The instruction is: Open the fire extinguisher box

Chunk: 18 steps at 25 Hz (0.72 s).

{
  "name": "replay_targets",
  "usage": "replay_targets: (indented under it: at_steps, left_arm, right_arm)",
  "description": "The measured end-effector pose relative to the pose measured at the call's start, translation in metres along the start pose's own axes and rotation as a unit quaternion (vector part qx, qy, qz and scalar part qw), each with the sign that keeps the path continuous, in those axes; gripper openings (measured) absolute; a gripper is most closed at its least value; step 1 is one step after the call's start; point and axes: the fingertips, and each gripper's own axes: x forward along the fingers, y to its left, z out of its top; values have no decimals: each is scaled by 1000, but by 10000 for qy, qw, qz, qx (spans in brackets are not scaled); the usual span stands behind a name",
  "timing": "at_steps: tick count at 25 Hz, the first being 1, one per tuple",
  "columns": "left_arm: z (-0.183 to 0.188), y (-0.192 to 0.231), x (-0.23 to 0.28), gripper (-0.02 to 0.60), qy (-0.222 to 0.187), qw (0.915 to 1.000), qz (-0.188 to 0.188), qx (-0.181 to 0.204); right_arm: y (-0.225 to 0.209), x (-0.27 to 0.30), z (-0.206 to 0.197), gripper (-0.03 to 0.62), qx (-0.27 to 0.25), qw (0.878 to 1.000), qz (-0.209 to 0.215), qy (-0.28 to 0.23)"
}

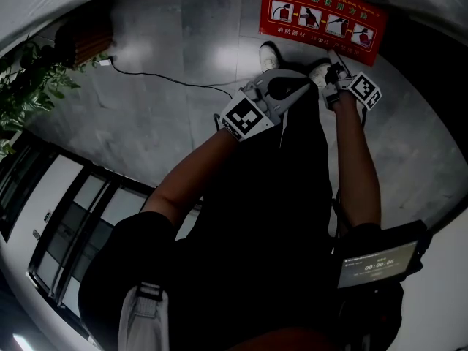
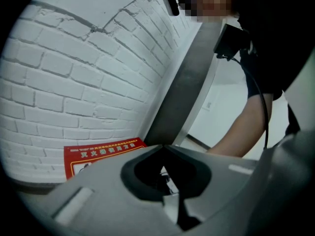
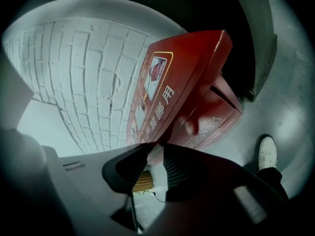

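The red fire extinguisher box (image 1: 322,17) stands on the floor against a white brick wall, just beyond my shoes. In the right gripper view its printed lid (image 3: 182,77) is tilted up, with a dark gap between it and the red body (image 3: 211,117) below. My right gripper (image 3: 156,146) sits at the lid's lower edge, jaws narrowed onto that edge. In the head view the right gripper (image 1: 333,75) is at the box's near side. My left gripper (image 1: 292,90) hangs shut and empty a little short of the box (image 2: 98,154).
A grey pillar (image 2: 184,77) rises beside the box. A black cable (image 1: 168,79) runs across the grey tiled floor to a wooden planter (image 1: 84,42) with a green plant (image 1: 29,79) at the left. A dark-framed glass panel (image 1: 66,218) lies at the lower left.
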Motion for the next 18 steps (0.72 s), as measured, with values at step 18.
replay_targets:
  at_steps: [18]
  left_arm:
    - [113, -19, -10, 0, -374, 9965, -76, 740]
  right_arm:
    - [154, -36, 57, 67, -1026, 9931, 397, -409]
